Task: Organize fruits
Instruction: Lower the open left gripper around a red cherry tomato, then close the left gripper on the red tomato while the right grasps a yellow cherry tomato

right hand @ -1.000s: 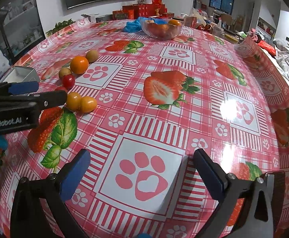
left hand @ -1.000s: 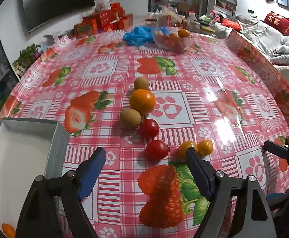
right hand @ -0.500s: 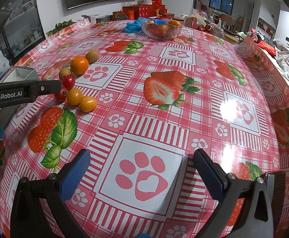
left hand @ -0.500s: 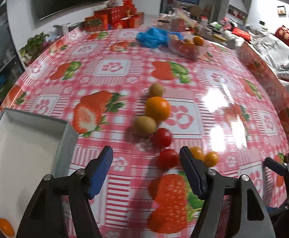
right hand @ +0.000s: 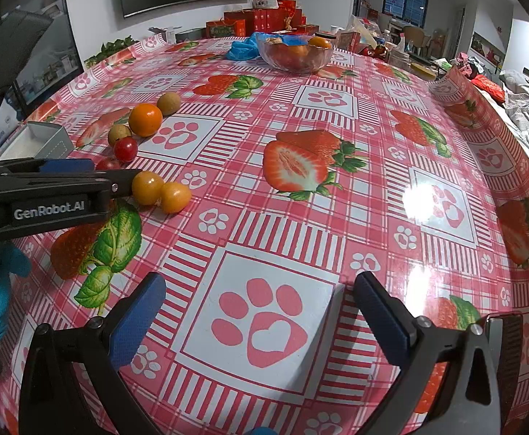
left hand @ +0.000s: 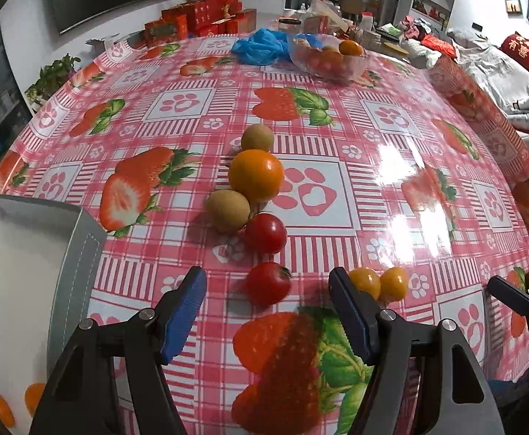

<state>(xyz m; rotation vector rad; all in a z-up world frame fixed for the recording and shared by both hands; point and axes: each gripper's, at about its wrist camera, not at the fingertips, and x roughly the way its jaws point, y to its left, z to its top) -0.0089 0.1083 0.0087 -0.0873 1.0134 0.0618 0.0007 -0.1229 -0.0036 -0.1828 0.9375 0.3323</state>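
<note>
Loose fruit lies on the strawberry-print tablecloth: an orange (left hand: 256,174), two brown kiwis (left hand: 227,210) (left hand: 257,137), two red tomatoes (left hand: 265,232) (left hand: 268,282) and two yellow tomatoes (left hand: 365,282) (left hand: 394,282). My left gripper (left hand: 266,306) is open, with the nearer red tomato just ahead between its fingers. A white box (left hand: 14,275) at the left holds orange pieces. My right gripper (right hand: 260,311) is open and empty over a paw print, to the right of the fruit (right hand: 145,119).
A glass bowl (left hand: 327,59) of fruit and a blue bag (left hand: 260,47) stand at the far side. Red gift boxes (left hand: 199,18) sit beyond the table edge. The left gripper's body (right hand: 46,195) reaches into the right wrist view.
My left gripper has moved forward and left towards the fruit, and now frames the nearer red tomato. My right gripper has stayed still.
</note>
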